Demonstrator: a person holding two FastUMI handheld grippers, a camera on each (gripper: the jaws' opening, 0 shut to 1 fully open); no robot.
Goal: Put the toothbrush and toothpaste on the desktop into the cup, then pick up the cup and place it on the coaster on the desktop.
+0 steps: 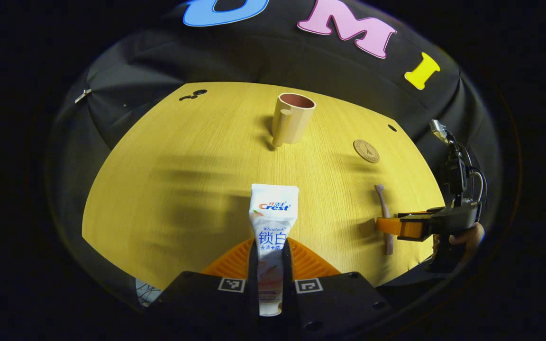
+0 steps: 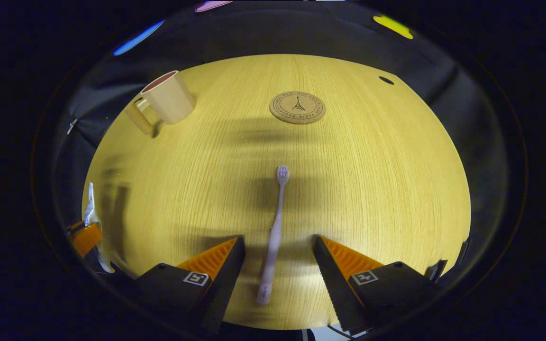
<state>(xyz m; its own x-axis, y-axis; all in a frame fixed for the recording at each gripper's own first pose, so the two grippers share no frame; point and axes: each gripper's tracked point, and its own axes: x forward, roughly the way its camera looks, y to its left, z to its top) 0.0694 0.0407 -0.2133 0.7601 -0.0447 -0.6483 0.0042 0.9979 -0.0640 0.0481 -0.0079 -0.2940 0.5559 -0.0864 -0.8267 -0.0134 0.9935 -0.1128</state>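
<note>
Left gripper view: left gripper (image 1: 270, 265) clamped on the toothpaste (image 1: 272, 227), tube pinched between both fingers and sticking forward over the desktop (image 1: 168, 189). Cup (image 1: 293, 118) standing upright at the far side, coaster (image 1: 366, 151) further right. Right gripper (image 1: 398, 226) reaching in low from the right, hand (image 1: 465, 235) behind it, over the toothbrush (image 1: 383, 201).

Right gripper view: fingers spread wide, straddling the toothbrush handle without touching it. Toothbrush lying flat, head pointing toward the far coaster. Cup far left.
</note>
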